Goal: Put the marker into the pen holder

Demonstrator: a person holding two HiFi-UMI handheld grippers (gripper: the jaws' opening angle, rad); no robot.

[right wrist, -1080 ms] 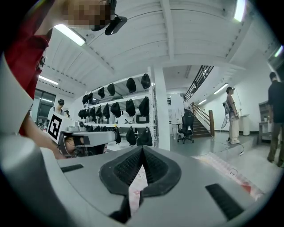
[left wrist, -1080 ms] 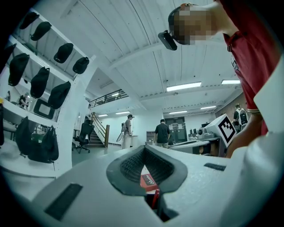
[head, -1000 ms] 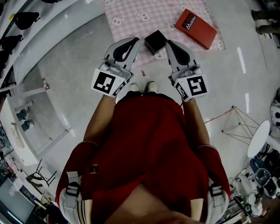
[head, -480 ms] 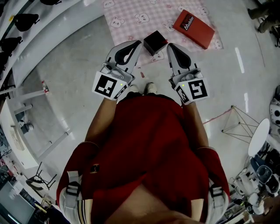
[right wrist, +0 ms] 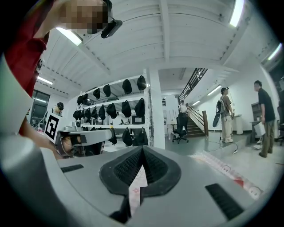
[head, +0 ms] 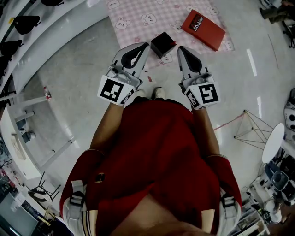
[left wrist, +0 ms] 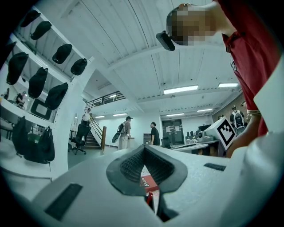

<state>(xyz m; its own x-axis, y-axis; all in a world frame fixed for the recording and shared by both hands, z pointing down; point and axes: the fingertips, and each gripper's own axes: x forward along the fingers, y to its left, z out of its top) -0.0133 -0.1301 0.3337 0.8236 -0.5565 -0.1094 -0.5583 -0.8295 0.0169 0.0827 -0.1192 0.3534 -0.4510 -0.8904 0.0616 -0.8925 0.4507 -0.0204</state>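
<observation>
Left claw (left wrist: 144, 150): jaws are pressing together at the tips and pinching nothing; it is pointing at the near edge of the mat (head: 138, 14), centre of the head view.
Right claw (right wrist: 142, 150): jaws are also pressing together and carrying nothing; it is pointing at the mat just right of the holder (head: 163, 44).
Risk, grasp: both claws are sitting closed, so reaching down like this would probably be shoving the marker (left wrist: 149, 200) along the floor. The jaws need spreading first.
Risk, slip: the marker is looking slim, so an off-centre or slanted pinch could be squeezing it out sideways.
Risk, holder: it is standing loose on the mat and seems light. A marker coming in tilted could be catching the rim and tipping or pushing it.
Risk, clutter: the red box (head: 203, 30) is lying to the upper right, apart from the holder, so it is posing little threat.
Marker, place: it is probably the red sliver showing through the gap under the left jaws. In the head view it seems to be lying by the mat's lower edge, just right of the left claw and below the holder. It is too small to be sure.
Marker, look: it is showing red and thin; cap and direction are not readable.
</observation>
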